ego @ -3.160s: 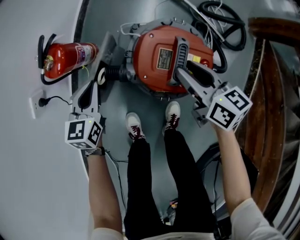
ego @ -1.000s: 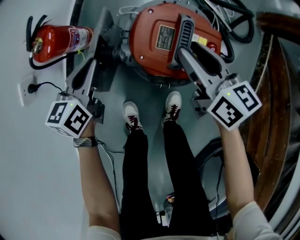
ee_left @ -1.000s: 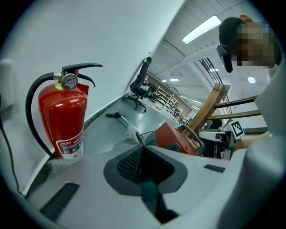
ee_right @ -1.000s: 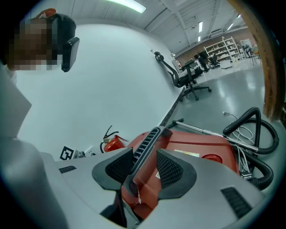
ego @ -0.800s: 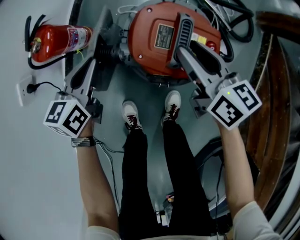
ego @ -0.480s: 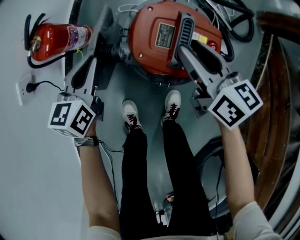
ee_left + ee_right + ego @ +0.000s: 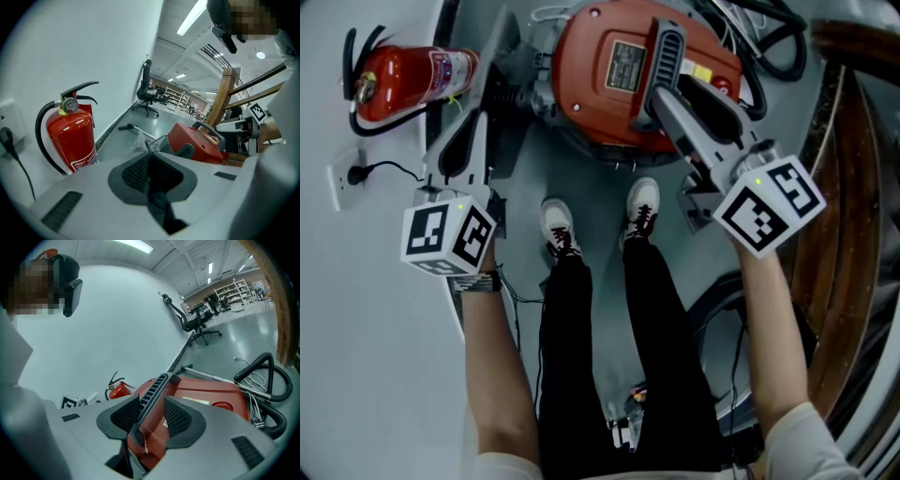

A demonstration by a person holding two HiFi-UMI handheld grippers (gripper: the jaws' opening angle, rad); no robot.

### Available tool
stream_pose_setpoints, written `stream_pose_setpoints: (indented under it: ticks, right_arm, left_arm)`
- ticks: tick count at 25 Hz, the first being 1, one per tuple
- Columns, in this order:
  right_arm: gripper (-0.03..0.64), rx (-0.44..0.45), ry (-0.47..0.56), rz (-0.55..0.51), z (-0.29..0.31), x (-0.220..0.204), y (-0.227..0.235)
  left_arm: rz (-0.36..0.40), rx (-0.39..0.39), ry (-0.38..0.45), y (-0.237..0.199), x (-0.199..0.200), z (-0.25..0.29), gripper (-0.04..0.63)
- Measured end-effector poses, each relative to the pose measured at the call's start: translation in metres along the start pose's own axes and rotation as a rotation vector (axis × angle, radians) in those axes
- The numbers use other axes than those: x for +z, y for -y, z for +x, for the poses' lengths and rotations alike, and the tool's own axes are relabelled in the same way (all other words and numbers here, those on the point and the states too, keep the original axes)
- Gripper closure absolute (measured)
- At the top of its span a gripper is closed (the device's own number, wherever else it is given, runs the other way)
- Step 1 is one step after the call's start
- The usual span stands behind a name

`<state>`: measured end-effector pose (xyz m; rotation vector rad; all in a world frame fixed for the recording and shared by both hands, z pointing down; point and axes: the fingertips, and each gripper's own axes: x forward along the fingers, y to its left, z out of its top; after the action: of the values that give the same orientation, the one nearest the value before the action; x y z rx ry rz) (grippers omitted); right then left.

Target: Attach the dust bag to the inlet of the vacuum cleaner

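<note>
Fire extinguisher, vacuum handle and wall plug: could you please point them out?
Fire extinguisher (image 7: 72, 136), left gripper view, red cylinder body.
Vacuum handle (image 7: 153, 389), right gripper view, ribbed grey bar.
Wall plug (image 7: 357, 174), head view, black plug body.

vacuum cleaner (image 7: 586, 84): glossy red plastic | fire extinguisher (image 7: 405, 73): glossy painted metal | railing (image 7: 836, 187): polished wood

The grey floor (image 7: 523, 183) carries the red vacuum cleaner (image 7: 609, 84), a fire extinguisher (image 7: 72, 136) upright by the wall (image 7: 70, 51), a looped black hose (image 7: 244, 367) and the person's shoes (image 7: 557, 225).
</note>
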<state>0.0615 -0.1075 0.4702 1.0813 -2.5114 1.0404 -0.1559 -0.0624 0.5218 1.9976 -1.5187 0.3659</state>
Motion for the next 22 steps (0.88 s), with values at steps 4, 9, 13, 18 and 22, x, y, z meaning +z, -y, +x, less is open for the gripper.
stream_pose_setpoints:
  ticks: [4, 9, 13, 18, 22]
  right_arm:
    - [0.453, -0.006, 0.001, -0.004, -0.0004, 0.0, 0.0007]
    - [0.453, -0.005, 0.003, -0.002, 0.0, 0.0001, 0.0001]
    - [0.453, -0.004, -0.002, -0.003, -0.0006, 0.0001, 0.0004]
    - [0.453, -0.002, -0.004, -0.001, 0.0003, 0.0, 0.0003]
    - [0.453, -0.006, -0.001, -0.006, -0.0006, 0.0004, 0.0001]
  left_arm:
    - [-0.061, -0.034, -0.006, 0.0013, 0.0001, 0.0001, 0.584]
    - [-0.135, -0.12, -0.016, 0.0013, 0.0006, -0.0034, 0.584]
    - [-0.145, -0.153, -0.003, 0.0033, 0.0034, -0.0012, 0.583]
    - [-0.131, -0.178, -0.003, 0.0041, 0.0041, -0.0009, 0.583]
    - [-0.123, -0.204, -0.006, 0.0073, 0.0037, -0.0009, 0.58]
